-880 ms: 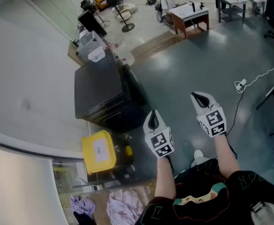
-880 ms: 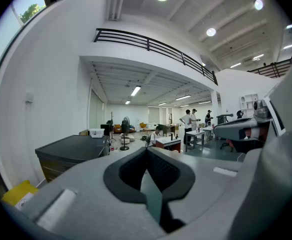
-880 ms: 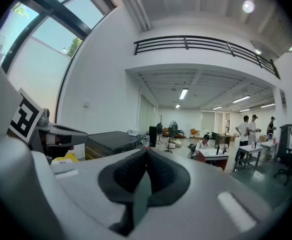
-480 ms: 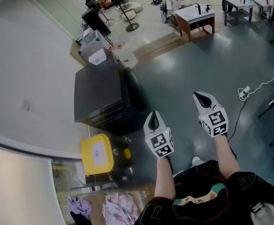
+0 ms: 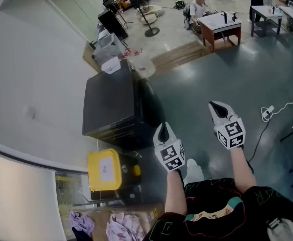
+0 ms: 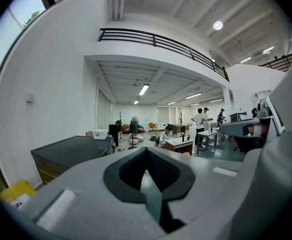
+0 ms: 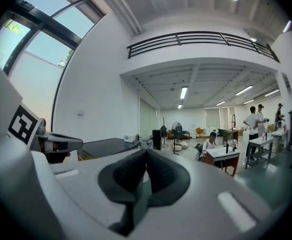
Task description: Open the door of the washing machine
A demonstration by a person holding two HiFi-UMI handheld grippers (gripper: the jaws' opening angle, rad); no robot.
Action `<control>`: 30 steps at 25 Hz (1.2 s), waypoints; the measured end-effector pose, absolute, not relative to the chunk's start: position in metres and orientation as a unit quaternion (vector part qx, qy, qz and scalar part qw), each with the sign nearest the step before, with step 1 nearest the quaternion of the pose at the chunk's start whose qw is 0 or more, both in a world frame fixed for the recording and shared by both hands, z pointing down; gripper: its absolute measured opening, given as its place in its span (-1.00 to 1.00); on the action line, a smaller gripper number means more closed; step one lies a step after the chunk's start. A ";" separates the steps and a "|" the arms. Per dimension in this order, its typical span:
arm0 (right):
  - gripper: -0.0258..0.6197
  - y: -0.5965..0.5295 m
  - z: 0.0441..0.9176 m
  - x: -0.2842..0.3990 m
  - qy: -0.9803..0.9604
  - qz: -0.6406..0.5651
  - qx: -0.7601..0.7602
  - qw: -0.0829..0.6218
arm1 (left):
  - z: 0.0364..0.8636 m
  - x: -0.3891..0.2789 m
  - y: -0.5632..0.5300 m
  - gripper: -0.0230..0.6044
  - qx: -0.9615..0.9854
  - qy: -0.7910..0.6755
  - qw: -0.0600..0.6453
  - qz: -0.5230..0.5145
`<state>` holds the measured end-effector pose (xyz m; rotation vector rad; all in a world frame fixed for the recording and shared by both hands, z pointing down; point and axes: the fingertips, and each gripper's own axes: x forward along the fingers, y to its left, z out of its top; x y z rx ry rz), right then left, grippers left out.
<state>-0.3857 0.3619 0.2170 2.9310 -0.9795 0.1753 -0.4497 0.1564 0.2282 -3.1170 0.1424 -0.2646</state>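
Approach stage: your white left gripper (image 5: 162,130) and right gripper (image 5: 217,108), closed and empty, hang short of the black boxy washing machine (image 5: 109,104); step nearer and open one at its front.

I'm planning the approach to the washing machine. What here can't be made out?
- Black machine: the head view shows mostly its top; its door side is dark and foreshortened.
- In the left gripper view, the left gripper covers the machine's lower part.
- Clothes: cut by the head view's bottom edge.
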 end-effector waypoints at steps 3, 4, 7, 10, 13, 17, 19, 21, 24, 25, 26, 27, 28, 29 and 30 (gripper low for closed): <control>-0.92 0.361 0.231 -0.355 -0.312 0.071 0.947 0.020 | 0.242 -0.417 0.156 -0.89 -0.994 0.040 0.003 -0.098; -0.92 0.361 0.237 -0.344 -0.309 0.077 0.948 0.020 | 0.248 -0.404 0.155 -0.89 -0.994 0.037 0.001 -0.103; -0.92 0.357 0.252 -0.314 -0.297 0.094 0.950 0.019 | 0.265 -0.368 0.150 -0.89 -0.992 0.026 -0.004 -0.120; -0.92 0.347 0.264 -0.280 -0.284 0.111 0.952 0.016 | 0.277 -0.327 0.143 -0.89 -0.991 0.009 -0.005 -0.135; -0.92 0.327 0.275 -0.239 -0.284 0.128 0.950 0.026 | 0.291 -0.283 0.131 -0.89 -0.989 0.002 -0.016 -0.147; -0.92 0.289 0.286 -0.191 -0.298 0.147 0.942 0.053 | 0.312 -0.235 0.098 -0.89 -0.986 0.011 -0.043 -0.161; -0.91 0.271 0.283 -0.168 -0.304 0.151 0.938 0.068 | 0.316 -0.215 0.077 -0.89 -0.985 0.020 -0.057 -0.162; -0.92 0.251 0.275 -0.147 -0.312 0.148 0.935 0.079 | 0.314 -0.195 0.056 -0.89 -0.985 0.032 -0.055 -0.158; -0.91 0.224 0.268 -0.120 -0.325 0.143 0.931 0.087 | 0.306 -0.166 0.037 -0.89 -0.988 0.038 -0.025 -0.150; -0.92 0.219 0.269 -0.113 -0.327 0.146 0.929 0.088 | 0.306 -0.159 0.034 -0.89 -0.988 0.037 -0.023 -0.150; -0.92 0.215 0.272 -0.108 -0.327 0.151 0.929 0.090 | 0.308 -0.153 0.031 -0.89 -0.988 0.036 -0.024 -0.151; -0.92 0.213 0.275 -0.101 -0.325 0.154 0.929 0.092 | 0.311 -0.146 0.029 -0.89 -0.987 0.035 -0.027 -0.153; -0.92 0.213 0.277 -0.095 -0.322 0.157 0.929 0.092 | 0.314 -0.139 0.026 -0.89 -0.987 0.034 -0.030 -0.155; -0.92 0.213 0.279 -0.088 -0.319 0.159 0.930 0.091 | 0.316 -0.133 0.023 -0.89 -0.987 0.034 -0.032 -0.156; -0.92 0.215 0.280 -0.081 -0.315 0.160 0.931 0.089 | 0.318 -0.126 0.021 -0.89 -0.987 0.034 -0.033 -0.157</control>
